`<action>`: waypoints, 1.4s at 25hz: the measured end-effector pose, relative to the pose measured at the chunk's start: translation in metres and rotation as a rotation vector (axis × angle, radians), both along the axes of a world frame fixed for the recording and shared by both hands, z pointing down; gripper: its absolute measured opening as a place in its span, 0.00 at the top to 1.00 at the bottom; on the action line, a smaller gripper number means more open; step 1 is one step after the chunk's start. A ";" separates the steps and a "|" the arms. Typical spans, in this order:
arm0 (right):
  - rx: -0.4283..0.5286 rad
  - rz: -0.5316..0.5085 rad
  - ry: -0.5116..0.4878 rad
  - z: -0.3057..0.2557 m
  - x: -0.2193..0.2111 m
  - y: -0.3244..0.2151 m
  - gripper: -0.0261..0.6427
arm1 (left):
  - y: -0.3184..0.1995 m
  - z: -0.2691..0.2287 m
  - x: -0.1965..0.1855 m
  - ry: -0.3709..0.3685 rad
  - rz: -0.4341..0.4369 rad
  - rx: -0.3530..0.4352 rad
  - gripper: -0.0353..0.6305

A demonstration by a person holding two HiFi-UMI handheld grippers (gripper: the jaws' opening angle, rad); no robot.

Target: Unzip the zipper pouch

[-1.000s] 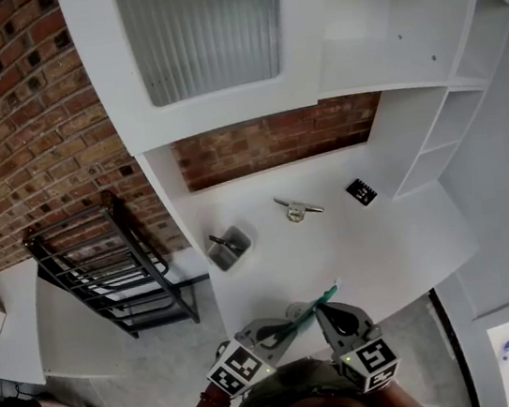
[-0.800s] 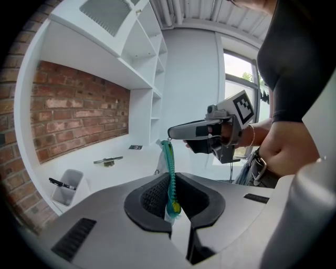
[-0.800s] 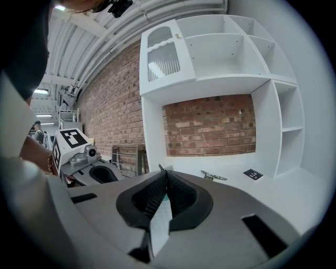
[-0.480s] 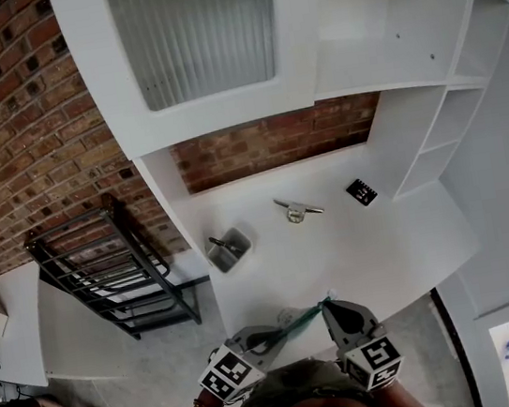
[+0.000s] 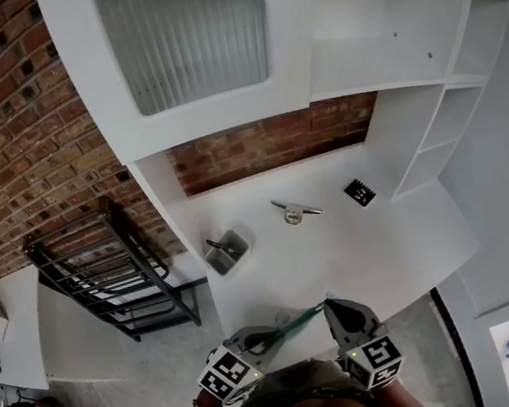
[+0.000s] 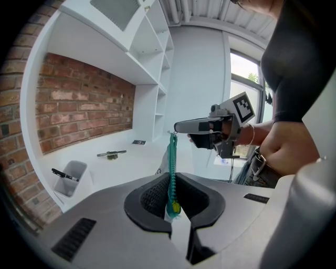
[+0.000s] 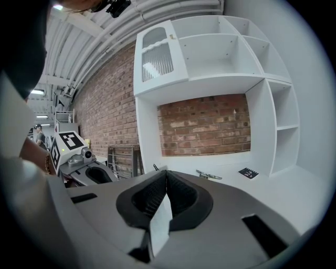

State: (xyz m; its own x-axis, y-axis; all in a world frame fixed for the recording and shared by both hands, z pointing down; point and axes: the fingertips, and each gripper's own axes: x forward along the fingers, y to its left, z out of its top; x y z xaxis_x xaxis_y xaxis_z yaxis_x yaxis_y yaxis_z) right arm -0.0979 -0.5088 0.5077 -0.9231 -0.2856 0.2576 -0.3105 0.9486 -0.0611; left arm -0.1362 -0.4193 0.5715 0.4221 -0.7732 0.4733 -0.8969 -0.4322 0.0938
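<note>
The zipper pouch (image 5: pixel 296 322) hangs in the air over the white desk's (image 5: pixel 384 245) front edge, its teal zipper (image 6: pixel 171 168) stretched between my two grippers. My left gripper (image 5: pixel 276 334) is shut on the zipper's near end (image 6: pixel 173 207), with the clear pouch body (image 6: pixel 160 169) sagging beside it. In the left gripper view my right gripper (image 6: pixel 176 127) is shut on the zipper's far end, where the pull (image 6: pixel 172 136) is. In the right gripper view my right gripper (image 7: pixel 165 176) has its jaws together and what they pinch is hidden.
On the desk stand a grey pen cup (image 5: pixel 226 249) with a pen, a metal tool (image 5: pixel 295 209) and a small black card (image 5: pixel 360 193). White shelves (image 5: pixel 462 72) rise at the right, a brick wall behind. A black rack (image 5: pixel 103 268) stands to the left on the floor.
The teal zipper lies a little flatter between the grippers than a second ago. Both grippers have stayed almost in place and keep their grip.
</note>
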 end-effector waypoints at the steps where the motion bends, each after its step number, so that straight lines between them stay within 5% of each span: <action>1: -0.002 0.001 0.003 0.001 0.000 -0.001 0.96 | -0.001 0.000 -0.001 -0.002 0.000 -0.001 0.91; 24: -0.094 0.125 -0.043 0.011 0.022 -0.064 0.95 | -0.078 0.000 -0.028 -0.006 -0.002 -0.028 0.91; 35: -0.126 0.266 -0.005 0.025 0.066 -0.103 0.95 | -0.160 -0.004 -0.061 -0.101 0.010 0.001 0.91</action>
State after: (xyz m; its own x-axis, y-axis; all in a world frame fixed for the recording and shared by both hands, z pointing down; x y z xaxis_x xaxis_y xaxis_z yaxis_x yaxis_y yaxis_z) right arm -0.0321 -0.6117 0.5331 -0.8213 -0.4837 0.3025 -0.5468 0.8187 -0.1755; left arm -0.1976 -0.5791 0.5675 0.3799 -0.7698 0.5129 -0.8973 -0.4415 0.0020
